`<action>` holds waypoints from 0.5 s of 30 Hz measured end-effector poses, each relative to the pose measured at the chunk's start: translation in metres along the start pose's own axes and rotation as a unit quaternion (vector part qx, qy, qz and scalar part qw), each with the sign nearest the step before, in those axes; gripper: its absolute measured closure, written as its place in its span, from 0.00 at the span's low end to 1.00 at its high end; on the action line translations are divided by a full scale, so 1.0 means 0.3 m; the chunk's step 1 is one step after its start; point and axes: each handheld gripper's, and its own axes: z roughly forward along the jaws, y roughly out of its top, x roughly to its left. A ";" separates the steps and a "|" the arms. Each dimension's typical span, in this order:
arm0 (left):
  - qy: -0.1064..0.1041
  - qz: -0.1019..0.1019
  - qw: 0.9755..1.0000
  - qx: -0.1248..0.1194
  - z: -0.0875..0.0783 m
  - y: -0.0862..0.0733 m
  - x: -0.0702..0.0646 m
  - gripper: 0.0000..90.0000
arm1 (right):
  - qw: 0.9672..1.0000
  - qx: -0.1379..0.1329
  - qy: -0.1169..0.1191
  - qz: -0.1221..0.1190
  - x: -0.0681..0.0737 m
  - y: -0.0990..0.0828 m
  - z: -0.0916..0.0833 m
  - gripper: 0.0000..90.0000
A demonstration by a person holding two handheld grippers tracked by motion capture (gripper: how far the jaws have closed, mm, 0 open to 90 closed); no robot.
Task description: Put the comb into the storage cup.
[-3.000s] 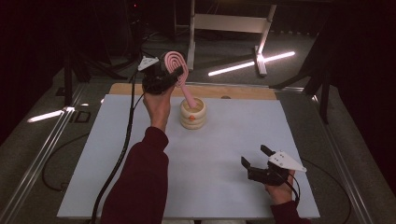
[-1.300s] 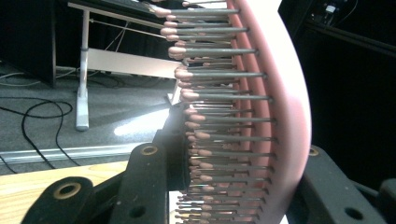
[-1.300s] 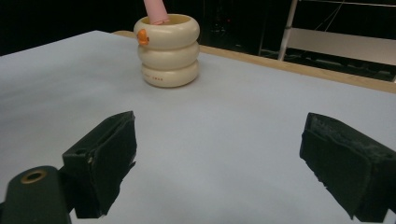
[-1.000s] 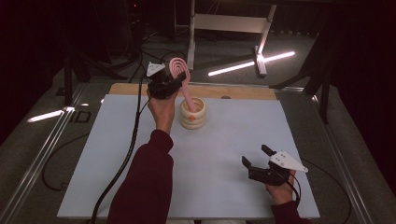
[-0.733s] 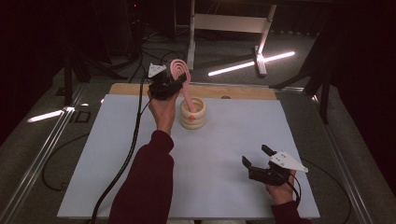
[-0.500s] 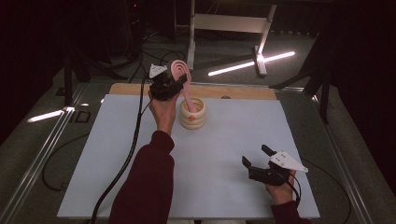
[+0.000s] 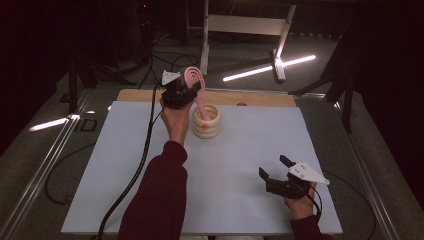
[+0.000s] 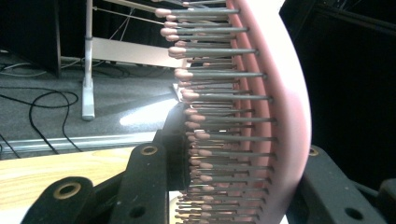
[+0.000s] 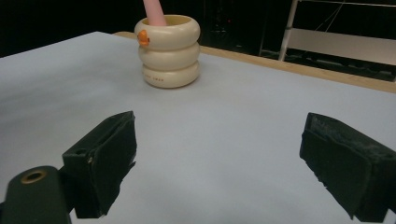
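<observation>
A pink hairbrush [image 7: 194, 82] is held by its head in my left gripper [image 7: 186, 91], which is shut on it above the far middle of the table. Its handle [image 7: 201, 111] slants down into a cream ringed cup [image 7: 206, 121]. In the left gripper view the brush's pink back [image 8: 285, 107] and rows of bristles [image 8: 210, 121] stand between the black jaws. My right gripper [image 7: 274, 170] rests open near the table's front right with nothing between its pads [image 9: 105, 154]. From there the cup [image 9: 169, 51] and the pink handle [image 9: 154, 11] stand far ahead.
A white mat [image 7: 120, 165] covers the table, with a wooden strip [image 7: 260, 99] along its far edge. A black cable [image 7: 135, 170] trails from the left gripper along the sleeve. A white stand [image 7: 245, 25] and a lit strip [image 7: 270, 67] are on the floor beyond.
The left gripper and the brush have shifted slightly right toward the cup, the handle staying in it. The right gripper has not moved.
</observation>
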 end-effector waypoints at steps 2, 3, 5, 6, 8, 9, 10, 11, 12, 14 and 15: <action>0.000 0.001 1.000 0.002 0.004 -0.005 -0.002 0.71 | 1.000 0.000 -0.001 0.000 0.000 0.000 0.000 0.12; 0.000 0.003 1.000 0.002 0.006 -0.008 -0.003 0.71 | 1.000 0.000 0.000 0.000 0.000 0.000 0.000 0.12; -0.001 0.003 1.000 0.004 0.009 -0.013 -0.005 0.71 | 1.000 0.000 0.000 0.001 0.000 0.000 0.000 0.12; -0.002 0.002 1.000 0.004 0.012 -0.015 -0.006 0.71 | 1.000 0.000 0.000 0.001 0.000 0.000 0.000 0.12; -0.001 0.003 1.000 0.005 0.014 -0.019 -0.009 0.71 | 1.000 0.000 0.000 0.001 0.000 0.000 -0.001 0.12; 0.000 0.003 1.000 0.005 0.016 -0.020 -0.011 0.71 | 1.000 0.001 0.000 0.001 0.000 0.000 -0.001 0.12; 0.000 0.003 1.000 0.005 0.016 -0.020 -0.011 0.71 | 1.000 0.001 0.000 0.001 0.000 0.000 -0.001 0.12; -0.001 0.006 1.000 0.007 0.018 -0.022 -0.014 0.71 | 1.000 0.000 0.000 0.001 0.000 0.001 -0.001 0.12; -0.001 0.006 1.000 0.007 0.019 -0.023 -0.015 0.71 | 1.000 0.000 -0.001 0.001 0.000 0.001 0.000 0.12; -0.001 0.006 1.000 0.008 0.022 -0.026 -0.017 0.71 | 1.000 0.000 -0.001 0.000 -0.001 0.001 -0.001 0.12; -0.001 0.007 1.000 0.009 0.023 -0.027 -0.018 0.71 | 1.000 0.000 -0.001 0.000 -0.001 0.001 -0.001 0.12</action>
